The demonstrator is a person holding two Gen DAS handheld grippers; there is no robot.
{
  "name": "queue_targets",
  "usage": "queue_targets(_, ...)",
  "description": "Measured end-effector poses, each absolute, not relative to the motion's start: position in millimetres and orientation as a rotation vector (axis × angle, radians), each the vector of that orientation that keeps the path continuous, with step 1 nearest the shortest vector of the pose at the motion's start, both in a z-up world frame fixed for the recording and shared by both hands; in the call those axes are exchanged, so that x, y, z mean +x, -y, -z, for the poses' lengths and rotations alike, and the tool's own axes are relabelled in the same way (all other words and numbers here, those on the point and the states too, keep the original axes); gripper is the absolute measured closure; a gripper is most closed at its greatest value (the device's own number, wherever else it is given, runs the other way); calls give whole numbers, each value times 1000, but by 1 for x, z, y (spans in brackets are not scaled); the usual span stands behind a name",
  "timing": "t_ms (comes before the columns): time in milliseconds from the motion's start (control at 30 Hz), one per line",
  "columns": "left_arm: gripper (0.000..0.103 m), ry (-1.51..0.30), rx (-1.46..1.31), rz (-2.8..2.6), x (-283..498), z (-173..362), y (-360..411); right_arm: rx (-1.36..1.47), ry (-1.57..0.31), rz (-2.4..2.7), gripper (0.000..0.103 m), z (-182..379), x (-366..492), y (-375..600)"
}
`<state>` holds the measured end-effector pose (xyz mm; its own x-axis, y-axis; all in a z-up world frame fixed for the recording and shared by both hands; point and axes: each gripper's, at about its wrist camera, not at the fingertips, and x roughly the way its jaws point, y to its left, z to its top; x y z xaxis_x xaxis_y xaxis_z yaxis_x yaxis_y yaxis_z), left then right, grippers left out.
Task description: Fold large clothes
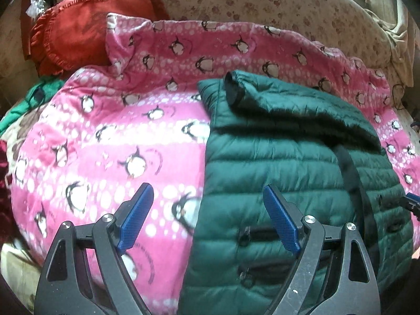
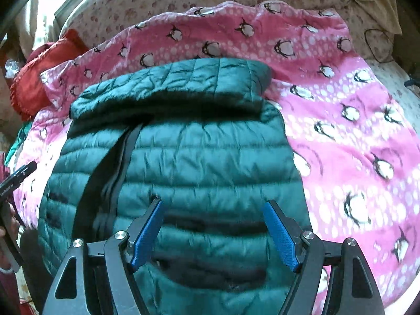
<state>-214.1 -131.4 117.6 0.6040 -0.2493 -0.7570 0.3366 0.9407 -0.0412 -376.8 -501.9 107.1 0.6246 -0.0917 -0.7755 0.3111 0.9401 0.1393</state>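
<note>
1. Puffer jacket [image 2: 199, 162], dark green and quilted, lies flat on a pink penguin-print blanket [image 1: 110, 136] spread over the bed. A red ruffled cushion [image 1: 78, 31] sits past the blanket's far left corner.
2. Its long axis runs from the near edge, under the grippers, away toward the far side of the bed. The zipper [image 2: 123, 157] follows that same line, a bit left of centre in the right wrist view.
3. Both sleeves look already folded in. One cuff [image 1: 233, 89] points left across the far end, and a quilted band lies crosswise there too.
4. Left gripper [image 1: 210, 220] hangs with its jaws spread wide and nothing between them, over the jacket's left edge where it meets the blanket.
5. Right gripper [image 2: 214, 233] is the same deal, jaws apart and empty, above the right half of the near end.
6. My guess at the step in hand: grab the near hem at both corners and fold it toward the far end.
7. To do that well, pinch all the layers at each corner, lift evenly, and keep the sleeves from sliding out. This slick fabric will probably puff back up, so pat it flat afterwards.
</note>
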Motion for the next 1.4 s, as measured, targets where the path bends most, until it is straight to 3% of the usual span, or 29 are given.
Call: queue_targets(1400,17,-1029,77,355,-246,-80,71,324,-943,244,28,-82,-444,519)
